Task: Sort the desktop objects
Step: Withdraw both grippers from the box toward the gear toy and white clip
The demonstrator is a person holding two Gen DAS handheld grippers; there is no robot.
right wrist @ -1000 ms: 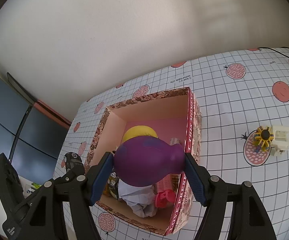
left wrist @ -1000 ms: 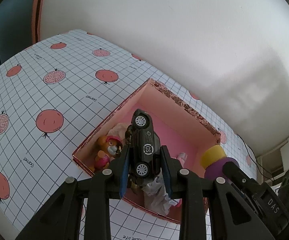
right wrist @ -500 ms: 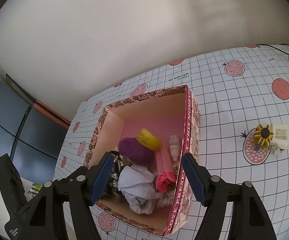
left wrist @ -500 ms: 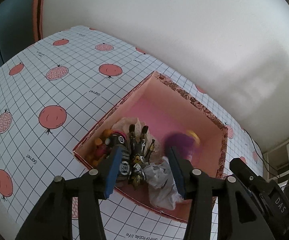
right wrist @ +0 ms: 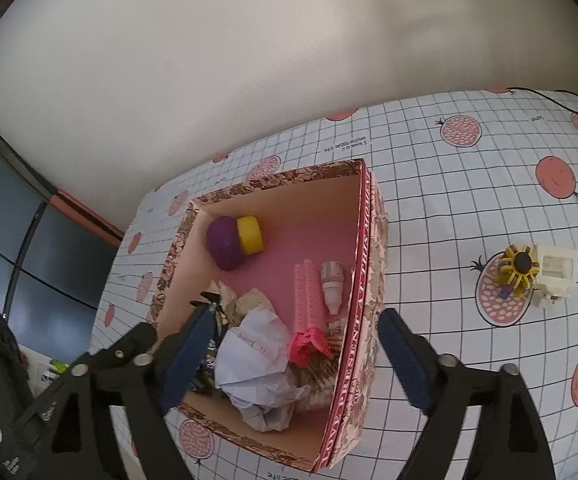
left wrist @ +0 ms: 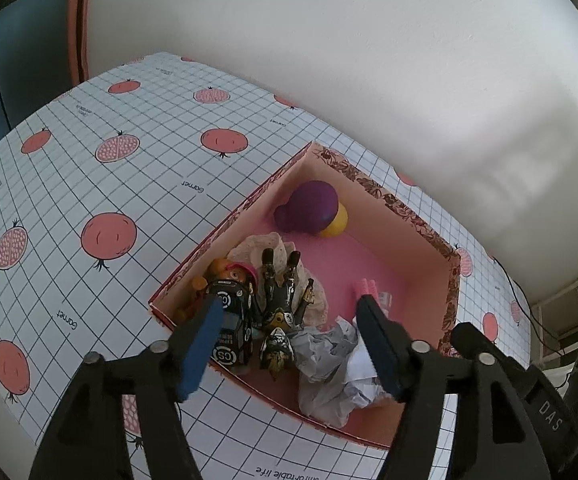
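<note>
We hold two grippers above one open pink box (left wrist: 409, 220), which sits on a grid-patterned tablecloth (left wrist: 89, 160) printed with pomegranates.

Left gripper (left wrist: 293, 344): jaws apart, just been opening, nothing between the pads. Directly below and ahead of its left finger lies the black toy car (left wrist: 229, 320), on its side in the near corner of the box. Just beyond the car sits an orange pup figure (left wrist: 233, 272) with a pink cap. Between the fingers lies a dark horned figure (left wrist: 281, 308) on cream lace cloth (left wrist: 257, 248). Under the right finger sits crumpled white paper (left wrist: 329, 368). Far ahead, in the back corner of the box, rests the purple and yellow toy (left wrist: 313, 212).

Right gripper (right wrist: 293, 356): jaws apart, just been opening, nothing clamped. Between its fingers we see the crumpled paper (right wrist: 257, 364), a pink hair clip (right wrist: 309, 308) and, just beside it, a small white bottle (right wrist: 332, 284), all inside the box (right wrist: 361, 280). Its right finger hangs outside the box's near wall. Ahead and to the left, the purple and yellow toy (right wrist: 233, 240) lies against the far wall. Well off to the right, on the tablecloth (right wrist: 449, 200), stand a yellow and black spoked toy (right wrist: 519, 268) and a white block-shaped object (right wrist: 555, 276), touching each other.
</note>
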